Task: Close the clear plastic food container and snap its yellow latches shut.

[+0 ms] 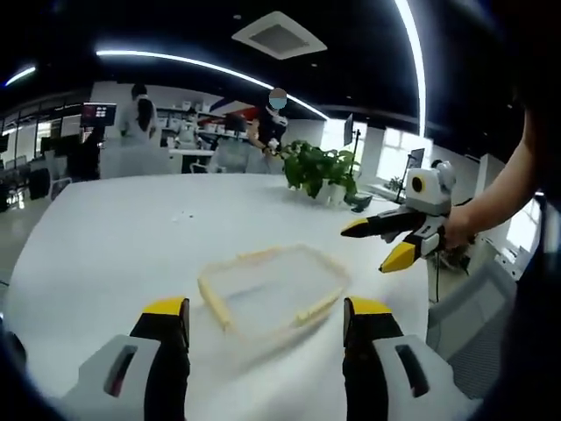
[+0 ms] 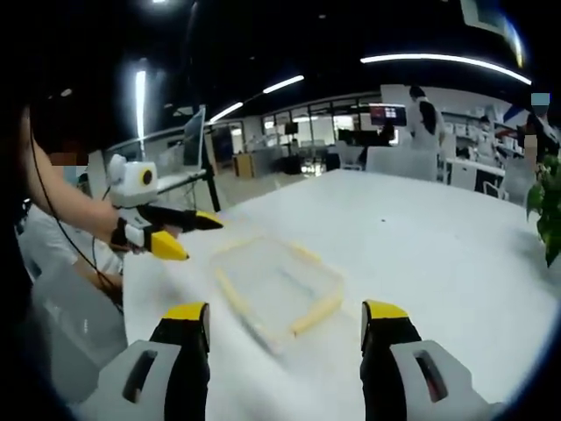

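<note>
- On the white table (image 1: 114, 237), the clear container (image 1: 273, 289) lies flat between your two tools, its pale yellow latches (image 1: 215, 303) running along the edges; in the right gripper view the same container (image 2: 279, 289) sits just ahead of the jaws.
- Your left gripper (image 1: 266, 323) has its jaws spread wide and grasps nothing; it hovers just short of the container's near edge.
- Your right gripper (image 2: 285, 324) is likewise released, jaws apart, empty, and in the left gripper view that right gripper (image 1: 392, 243) hangs off the container's far corner, not touching it.
- Motion blur hides whether the lid is fully seated, so check that first, I would say.
- For the step in hand, steady one side with one tool while the other presses a latch down.
- Work one latch at a time, pushing squarely on its length so the light box does not skid on the smooth top.
- Keep away from the potted plant (image 1: 323, 171) beyond.
</note>
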Tool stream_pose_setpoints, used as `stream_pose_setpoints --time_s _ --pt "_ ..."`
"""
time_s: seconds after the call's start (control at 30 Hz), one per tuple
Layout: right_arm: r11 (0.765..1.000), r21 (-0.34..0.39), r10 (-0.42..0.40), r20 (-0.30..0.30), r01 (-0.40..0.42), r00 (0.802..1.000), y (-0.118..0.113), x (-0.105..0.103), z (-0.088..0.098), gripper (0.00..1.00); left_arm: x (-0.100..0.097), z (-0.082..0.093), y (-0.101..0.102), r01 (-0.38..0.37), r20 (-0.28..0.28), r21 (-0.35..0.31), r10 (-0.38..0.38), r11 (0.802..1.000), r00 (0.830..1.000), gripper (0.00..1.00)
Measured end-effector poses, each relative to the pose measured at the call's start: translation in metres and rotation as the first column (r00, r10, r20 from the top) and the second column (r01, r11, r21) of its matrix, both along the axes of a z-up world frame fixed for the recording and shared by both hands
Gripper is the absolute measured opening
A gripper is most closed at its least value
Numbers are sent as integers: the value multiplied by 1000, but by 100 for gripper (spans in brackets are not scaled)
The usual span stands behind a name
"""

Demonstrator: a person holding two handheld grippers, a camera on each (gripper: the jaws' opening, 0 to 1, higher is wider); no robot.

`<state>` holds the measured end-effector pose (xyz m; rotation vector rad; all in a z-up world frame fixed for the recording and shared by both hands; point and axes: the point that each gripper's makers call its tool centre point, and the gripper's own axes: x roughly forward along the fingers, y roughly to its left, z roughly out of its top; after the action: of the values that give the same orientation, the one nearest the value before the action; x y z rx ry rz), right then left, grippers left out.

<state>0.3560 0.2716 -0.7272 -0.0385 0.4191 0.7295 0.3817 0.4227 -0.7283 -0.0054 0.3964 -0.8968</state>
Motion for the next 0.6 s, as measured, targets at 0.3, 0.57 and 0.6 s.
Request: stream_pose_setpoints --time_s 0.3,0.57,0.6 --pt "1000 11 -5 0 5 1000 0 -14 3 70 -8 1 4 -19 -2 -6 19 1000 1000 70" --pt "999 22 -31 -8 31 1000 -9 -25 6 70 -18 3 4 -23 -3 -7 23 1000 1000 69" --pt "999 22 -32 -8 32 999 -10 -26 6 69 -19 3 4 -23 -2 -6 23 1000 1000 69"
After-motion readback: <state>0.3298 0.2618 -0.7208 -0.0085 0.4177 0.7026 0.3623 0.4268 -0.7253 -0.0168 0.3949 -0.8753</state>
